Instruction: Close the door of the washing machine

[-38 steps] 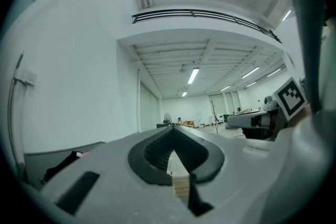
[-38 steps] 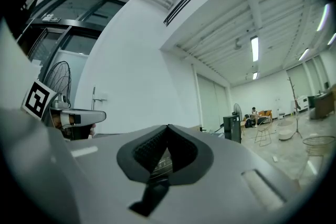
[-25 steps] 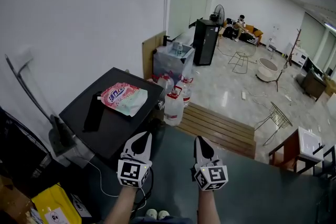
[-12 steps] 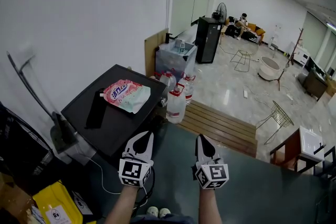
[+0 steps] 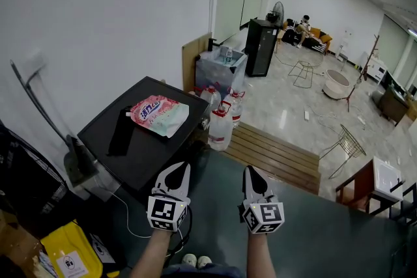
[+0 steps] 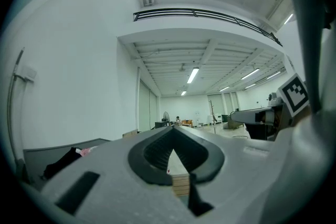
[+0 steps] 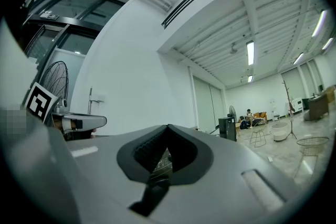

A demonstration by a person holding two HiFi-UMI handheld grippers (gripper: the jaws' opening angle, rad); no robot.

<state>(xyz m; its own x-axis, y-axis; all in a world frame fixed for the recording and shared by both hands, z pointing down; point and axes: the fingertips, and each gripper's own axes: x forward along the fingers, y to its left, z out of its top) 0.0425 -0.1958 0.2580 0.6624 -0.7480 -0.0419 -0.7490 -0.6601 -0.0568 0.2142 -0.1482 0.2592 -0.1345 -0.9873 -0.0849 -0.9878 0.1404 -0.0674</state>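
Below the head camera, toward the left, stood the washing machine [image 5: 144, 148], seen from above as a dark flat top against the white wall; its door could not be made out from any view. On that top lay a pink detergent pouch [image 5: 160, 115] with a black cloth-like item [image 5: 119, 133] just beside it. Near the machine's closest corner, the left gripper [image 5: 181, 167] was held level with its jaws clenched tip to tip and nothing between them, and the right gripper [image 5: 250, 170] hung beside it, apart from the machine, likewise clenched and empty. Beyond the machine stood large water bottles [image 5: 220, 130], next to a low wooden platform [image 5: 270, 154].
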